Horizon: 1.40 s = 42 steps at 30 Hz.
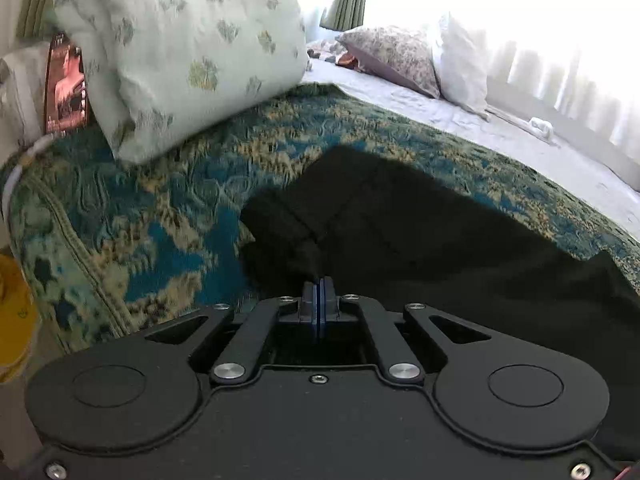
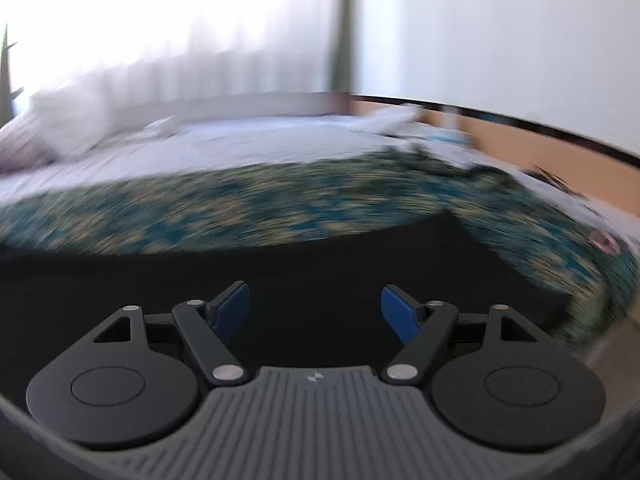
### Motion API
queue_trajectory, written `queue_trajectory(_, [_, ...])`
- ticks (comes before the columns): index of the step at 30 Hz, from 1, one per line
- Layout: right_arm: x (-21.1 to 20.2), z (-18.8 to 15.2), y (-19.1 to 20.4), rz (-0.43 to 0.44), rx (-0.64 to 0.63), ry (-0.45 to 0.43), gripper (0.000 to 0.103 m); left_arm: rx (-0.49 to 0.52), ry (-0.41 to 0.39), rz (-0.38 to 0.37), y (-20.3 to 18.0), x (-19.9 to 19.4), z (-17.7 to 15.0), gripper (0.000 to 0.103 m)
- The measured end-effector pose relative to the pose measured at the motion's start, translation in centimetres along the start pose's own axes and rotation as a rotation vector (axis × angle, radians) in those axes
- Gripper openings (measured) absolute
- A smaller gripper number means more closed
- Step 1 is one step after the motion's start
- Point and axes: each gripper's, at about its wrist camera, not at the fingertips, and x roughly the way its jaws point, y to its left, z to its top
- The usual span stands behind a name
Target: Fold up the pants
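Note:
Black pants (image 1: 400, 220) lie on a teal and tan patterned bedspread (image 1: 140, 208). My left gripper (image 1: 320, 284) is shut on a pinched bunch of the black fabric near the pants' left end, which rises to the blue pads. In the blurred right wrist view, the pants (image 2: 280, 272) spread as a dark band across the bedspread (image 2: 280, 196). My right gripper (image 2: 316, 300) is open and empty just above the black fabric, its blue pads (image 2: 396, 312) wide apart.
A large pale floral pillow (image 1: 192, 40) sits on the bedspread at the back left. More pillows (image 1: 400, 56) and a white sheet (image 1: 480, 120) lie beyond by a bright window. A wooden bed frame (image 2: 540, 148) shows at the right.

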Motion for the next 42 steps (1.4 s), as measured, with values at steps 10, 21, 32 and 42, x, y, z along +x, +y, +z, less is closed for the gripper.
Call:
queue_trajectory(10, [-4.4, -3.0, 17.5, 0.460, -0.445, -0.013, 0.087, 0.032, 0.006, -0.023, 0.0, 0.6, 0.4, 0.003])
queue_trajectory(21, [-7.2, -5.1, 24.9, 0.621, -0.643, 0.007, 0.087, 0.048, 0.020, -0.061, 0.7, 1.0, 0.5, 0.003])
queue_trajectory(32, [-5.2, -6.0, 28.2, 0.423, -0.710, -0.141, 0.078, 0.042, 0.030, -0.082, 1.0, 1.2, 0.5, 0.004])
queue_trajectory(42, [-7.5, -8.5, 27.0, 0.350, -0.778, -0.188, 0.006, 0.044, 0.033, -0.104, 1.8, 0.5, 0.3, 0.005])
